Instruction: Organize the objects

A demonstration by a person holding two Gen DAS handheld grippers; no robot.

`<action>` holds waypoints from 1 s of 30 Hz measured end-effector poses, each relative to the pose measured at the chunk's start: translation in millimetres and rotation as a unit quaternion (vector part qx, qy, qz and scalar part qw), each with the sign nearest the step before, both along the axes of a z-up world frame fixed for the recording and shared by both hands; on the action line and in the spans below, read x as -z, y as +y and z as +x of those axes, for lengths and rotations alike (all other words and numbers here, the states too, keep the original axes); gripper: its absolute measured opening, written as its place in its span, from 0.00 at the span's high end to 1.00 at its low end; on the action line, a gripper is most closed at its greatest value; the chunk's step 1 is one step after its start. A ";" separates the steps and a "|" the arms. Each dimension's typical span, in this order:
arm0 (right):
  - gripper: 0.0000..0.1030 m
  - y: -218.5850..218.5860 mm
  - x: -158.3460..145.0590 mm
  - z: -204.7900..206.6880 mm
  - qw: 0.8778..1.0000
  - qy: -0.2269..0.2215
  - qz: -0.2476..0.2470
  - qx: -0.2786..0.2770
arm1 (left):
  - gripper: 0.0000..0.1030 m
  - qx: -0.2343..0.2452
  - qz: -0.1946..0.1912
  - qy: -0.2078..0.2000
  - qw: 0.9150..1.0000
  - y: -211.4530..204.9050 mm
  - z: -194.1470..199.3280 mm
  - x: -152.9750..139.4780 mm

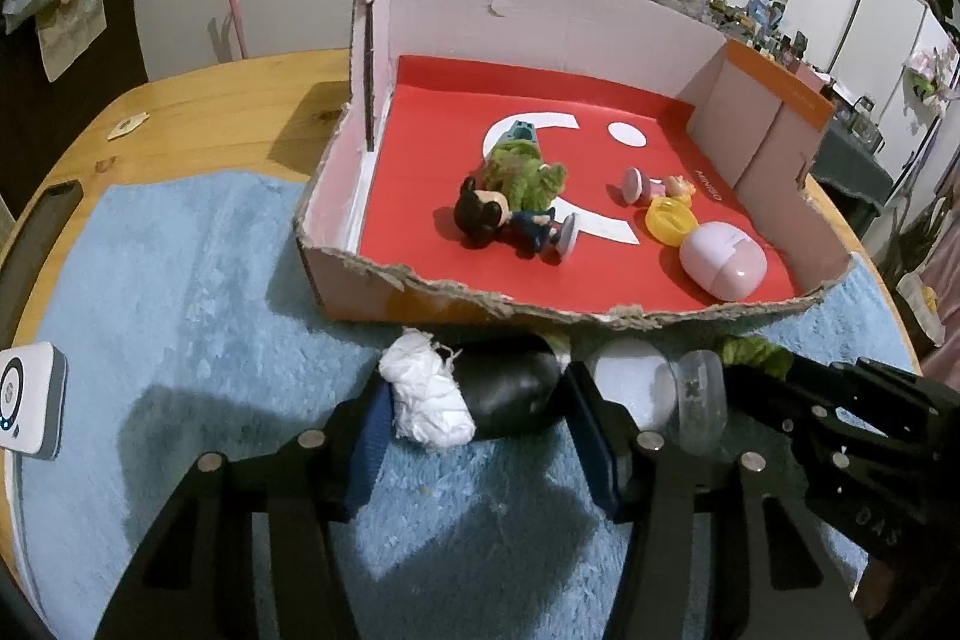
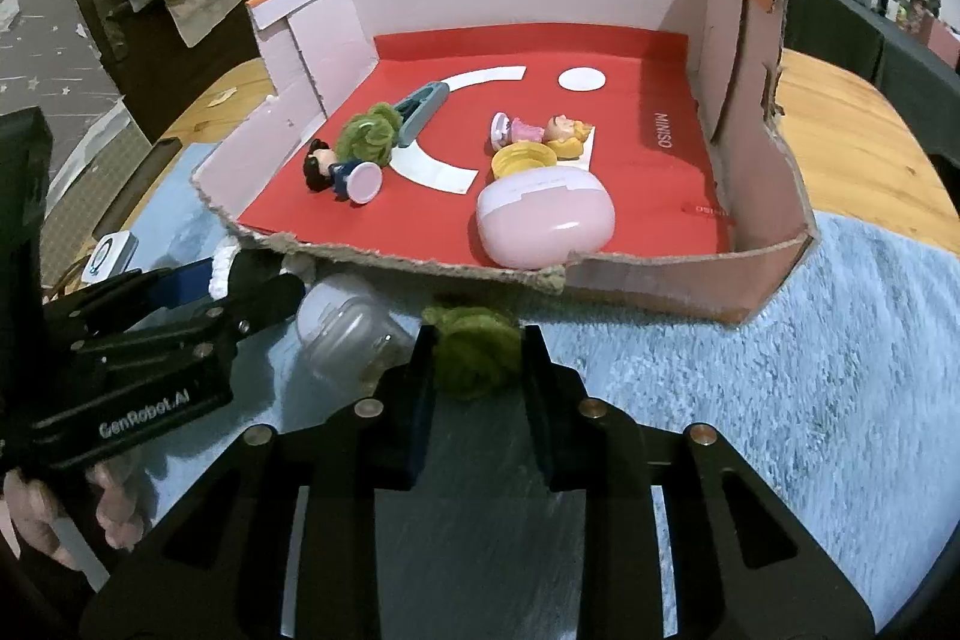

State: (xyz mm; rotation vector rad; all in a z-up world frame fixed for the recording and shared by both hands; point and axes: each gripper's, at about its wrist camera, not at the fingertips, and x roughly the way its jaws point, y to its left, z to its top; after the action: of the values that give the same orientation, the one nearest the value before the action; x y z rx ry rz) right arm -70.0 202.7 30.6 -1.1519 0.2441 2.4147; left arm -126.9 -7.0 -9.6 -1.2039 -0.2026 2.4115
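Fuzzy green pom-pom (image 2: 474, 349) — torn cardboard box (image 2: 420, 263) beyond

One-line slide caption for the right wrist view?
Right gripper pinching a green pom-pom before the cardboard tray of toys.

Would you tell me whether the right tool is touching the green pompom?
Touching: the right wrist view shows both fingers of the right tool pressed against the green pompom.

From my left view the green pompom (image 1: 753, 353) is mostly hidden behind the right tool (image 1: 840, 400); shelf clutter (image 1: 756, 13) too small to identify.
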 end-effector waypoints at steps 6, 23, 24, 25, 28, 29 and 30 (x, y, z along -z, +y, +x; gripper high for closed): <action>0.76 -8.2 0.3 5.5 1.000 0.001 -0.002 -0.005 | 0.45 0.002 0.007 -0.002 1.000 -3.4 6.6 -0.7; 0.76 -31.6 -13.1 23.2 1.000 0.015 0.008 -0.014 | 0.45 0.014 0.018 0.005 1.000 -7.0 33.2 -11.5; 0.76 -32.6 -14.2 23.8 1.000 0.016 0.009 -0.014 | 0.45 0.014 0.019 0.008 1.000 -7.2 34.6 -13.9; 0.76 -33.9 -16.3 24.5 1.000 0.018 0.010 -0.015 | 0.45 0.015 0.019 0.010 1.000 -7.6 35.6 -15.6; 0.76 -36.8 -20.4 26.0 1.000 0.023 0.013 -0.018 | 0.45 0.017 0.023 0.016 0.999 -8.3 38.0 -21.8; 0.76 -37.7 -22.0 26.2 0.999 0.024 0.014 -0.019 | 0.45 0.017 0.024 0.017 0.999 -8.4 38.6 -23.7; 0.76 -38.6 -23.6 26.4 0.999 0.026 0.015 -0.020 | 0.45 0.018 0.025 0.020 0.999 -8.5 39.2 -26.2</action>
State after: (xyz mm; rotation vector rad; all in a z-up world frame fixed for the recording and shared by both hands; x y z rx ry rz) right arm -43.5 164.1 54.2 -1.0911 0.2023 2.4767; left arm -87.7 -15.4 16.6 -1.1274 -0.2254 2.3829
